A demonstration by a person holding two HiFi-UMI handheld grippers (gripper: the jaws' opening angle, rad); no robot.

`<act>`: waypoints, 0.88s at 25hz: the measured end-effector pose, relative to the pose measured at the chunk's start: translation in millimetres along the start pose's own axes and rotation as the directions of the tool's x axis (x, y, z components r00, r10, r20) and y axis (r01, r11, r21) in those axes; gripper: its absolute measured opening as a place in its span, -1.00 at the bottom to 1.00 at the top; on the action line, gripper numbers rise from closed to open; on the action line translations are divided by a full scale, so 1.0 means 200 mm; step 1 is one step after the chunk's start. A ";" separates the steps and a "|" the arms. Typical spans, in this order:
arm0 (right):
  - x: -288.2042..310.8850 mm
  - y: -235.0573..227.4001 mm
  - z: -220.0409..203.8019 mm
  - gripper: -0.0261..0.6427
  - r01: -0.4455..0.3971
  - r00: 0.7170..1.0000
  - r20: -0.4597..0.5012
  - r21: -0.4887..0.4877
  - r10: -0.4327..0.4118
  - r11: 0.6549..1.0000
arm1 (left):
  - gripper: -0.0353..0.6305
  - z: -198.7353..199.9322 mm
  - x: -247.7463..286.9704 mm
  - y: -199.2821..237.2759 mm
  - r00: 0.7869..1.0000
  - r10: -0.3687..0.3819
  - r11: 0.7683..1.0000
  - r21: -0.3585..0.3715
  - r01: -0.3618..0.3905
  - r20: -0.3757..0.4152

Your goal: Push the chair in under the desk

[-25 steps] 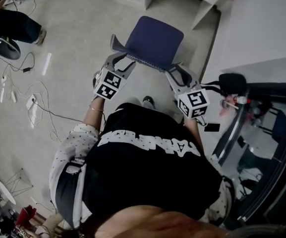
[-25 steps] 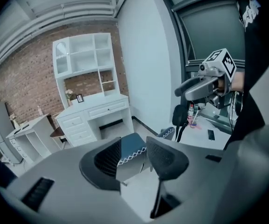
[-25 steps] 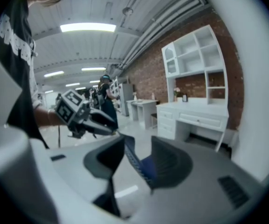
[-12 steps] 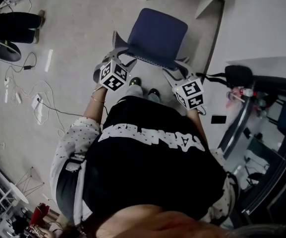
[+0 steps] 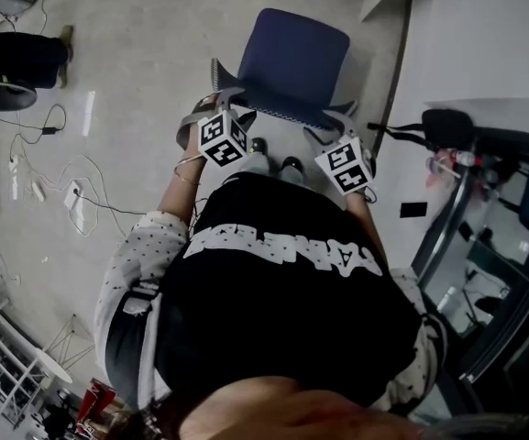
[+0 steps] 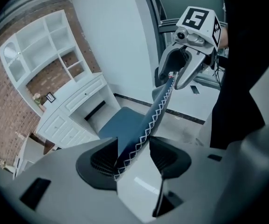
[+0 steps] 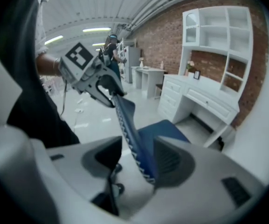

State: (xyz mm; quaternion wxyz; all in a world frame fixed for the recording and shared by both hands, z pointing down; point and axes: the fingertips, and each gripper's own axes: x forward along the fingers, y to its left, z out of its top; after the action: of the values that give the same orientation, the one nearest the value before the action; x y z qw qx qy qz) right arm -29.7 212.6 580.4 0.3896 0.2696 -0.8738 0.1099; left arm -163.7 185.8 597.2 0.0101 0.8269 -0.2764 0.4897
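Note:
The blue chair's seat (image 5: 292,58) faces away from me on the pale floor. My two grippers straddle the top edge of its backrest (image 5: 282,110), which has white zigzag stitching. The left gripper (image 5: 220,97) is at the backrest's left end. In the left gripper view the edge (image 6: 148,125) runs between the pads with a gap showing, so that gripper (image 6: 136,155) is open. The right gripper (image 5: 337,125) is at the right end. Its jaws (image 7: 136,160) are opening around the edge (image 7: 127,125) and do not press it. The white desk (image 7: 204,101) stands beyond the seat (image 7: 164,132).
Cables and a power strip (image 5: 71,200) lie on the floor at left. Someone's dark-trousered leg (image 5: 16,53) shows at the far left. A black-framed workstation (image 5: 502,246) stands at right, beside a white wall (image 5: 484,35). My shoes (image 5: 269,154) are just behind the chair.
I have stepped forward behind the chair, and the white furniture has slid almost out of the top of the head view. Both grippers stay at the ends of the backrest.

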 end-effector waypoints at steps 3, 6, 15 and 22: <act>0.03 -0.02 -0.02 -0.29 0.029 0.998 -0.048 -0.050 -0.032 0.998 | -0.17 0.00 0.02 0.00 1.000 -0.023 0.999 0.023 0.023 0.016; 0.04 -0.03 -0.03 -0.30 0.048 0.994 -0.092 -0.099 -0.057 0.994 | -0.28 0.02 0.02 -0.01 0.999 -0.036 0.997 0.065 0.034 0.029; 0.05 -0.03 -0.05 -0.46 0.043 0.992 -0.116 -0.068 -0.050 0.997 | -0.40 0.04 0.04 -0.01 0.998 -0.049 0.988 0.151 0.044 0.032; 0.08 -0.07 -0.01 -0.46 0.091 0.992 -0.084 -0.072 -0.097 0.993 | -0.41 0.05 0.05 0.05 0.999 -0.042 0.984 0.175 0.035 0.034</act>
State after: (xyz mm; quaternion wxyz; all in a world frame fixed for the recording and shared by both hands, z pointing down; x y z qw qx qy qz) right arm -31.0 195.7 593.5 0.4410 0.2919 -0.8455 0.0732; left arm -156.7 169.0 597.5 -0.0578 0.8389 -0.2167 0.4960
